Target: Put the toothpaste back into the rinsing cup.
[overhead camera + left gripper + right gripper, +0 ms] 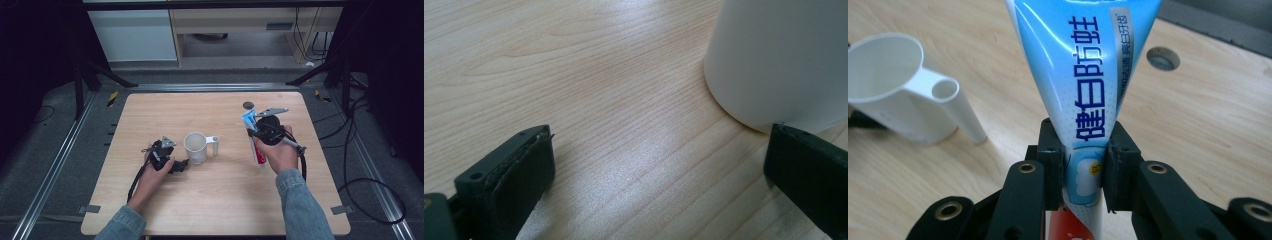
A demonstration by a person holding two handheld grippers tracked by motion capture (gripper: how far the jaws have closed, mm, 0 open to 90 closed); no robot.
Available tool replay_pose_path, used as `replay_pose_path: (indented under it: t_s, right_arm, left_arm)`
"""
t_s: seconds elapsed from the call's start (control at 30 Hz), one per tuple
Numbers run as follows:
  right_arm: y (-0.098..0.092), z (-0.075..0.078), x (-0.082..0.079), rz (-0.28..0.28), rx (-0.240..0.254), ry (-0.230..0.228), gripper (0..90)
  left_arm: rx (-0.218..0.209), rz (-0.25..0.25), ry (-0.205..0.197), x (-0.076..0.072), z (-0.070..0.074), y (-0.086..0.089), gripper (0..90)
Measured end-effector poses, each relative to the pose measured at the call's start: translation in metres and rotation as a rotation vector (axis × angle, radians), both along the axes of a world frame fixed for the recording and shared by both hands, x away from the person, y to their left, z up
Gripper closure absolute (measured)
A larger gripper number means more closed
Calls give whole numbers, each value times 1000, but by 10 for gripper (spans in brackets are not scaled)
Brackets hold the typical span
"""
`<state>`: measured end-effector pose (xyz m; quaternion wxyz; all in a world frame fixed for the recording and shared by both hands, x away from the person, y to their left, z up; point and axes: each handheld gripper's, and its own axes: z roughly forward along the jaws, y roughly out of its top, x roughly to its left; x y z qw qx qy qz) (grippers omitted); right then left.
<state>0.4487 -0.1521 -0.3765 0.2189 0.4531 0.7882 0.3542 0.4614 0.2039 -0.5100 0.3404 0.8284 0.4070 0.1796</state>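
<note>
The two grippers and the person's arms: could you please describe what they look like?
Both the left gripper and the right gripper are black, each with two blocky black jaws, a grey three-cornered plate on top and a trailing black cable. The right one's jaw arms carry brass-ringed screw holes. The person wears blue denim sleeves.

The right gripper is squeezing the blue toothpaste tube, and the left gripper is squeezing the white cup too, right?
Not quite. The right gripper does squeeze the toothpaste tube, but the left gripper is open beside the white cup, as the left gripper view shows.
</note>
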Motion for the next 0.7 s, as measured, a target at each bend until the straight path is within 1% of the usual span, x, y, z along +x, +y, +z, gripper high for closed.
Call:
replay_pose_path:
  t_s: [0.03, 0.07, 0.1, 0.13, 0.2, 0.23, 0.27, 0.3, 0.33, 0.37, 0.4, 0.5, 0.63, 0.7]
  right_arm:
    - [0, 0, 0, 0, 0, 0, 736]
    - [1, -1, 0, -17, 23, -24, 736]
    - [1, -1, 0, -17, 23, -24, 736]
    - [1, -1, 0, -21, 27, -33, 736]
    - [2, -2, 1, -37, 52, -64, 735]
    - [2, -2, 1, -37, 52, -64, 735]
    - [5, -2, 2, -50, 75, -78, 735]
    - [5, -2, 2, -50, 75, -78, 735]
    - [9, -2, 3, -52, 88, -94, 735]
    - [9, -2, 3, -52, 88, -94, 735]
    - [12, -1, 3, -49, 97, -103, 735]
    - [17, 2, 4, -54, 101, -127, 735]
    - [19, 5, 4, -54, 112, -135, 736]
    - [19, 8, 4, -56, 125, -147, 736]
  left_arm:
    - [0, 0, 0, 0, 0, 0, 0]
    - [1, 1, -1, 0, 0, 0, 0]
    - [1, 1, -1, 0, 0, 0, 0]
    - [0, 0, 0, 0, 0, 0, 0]
    - [0, -1, 0, -1, 0, 0, 0]
    - [0, -1, 0, -1, 0, 0, 0]
    - [0, -1, 0, -1, 0, 0, 0]
    - [0, -1, 0, -1, 0, 0, 0]
    - [0, -1, 0, -1, 0, 0, 0]
    - [0, -1, 0, -1, 0, 0, 0]
    - [0, -1, 0, -1, 0, 0, 0]
    - [0, 0, 0, -1, 0, 0, 0]
    - [1, -1, 0, -1, 0, 1, 0]
    - [1, -1, 0, -1, 0, 1, 0]
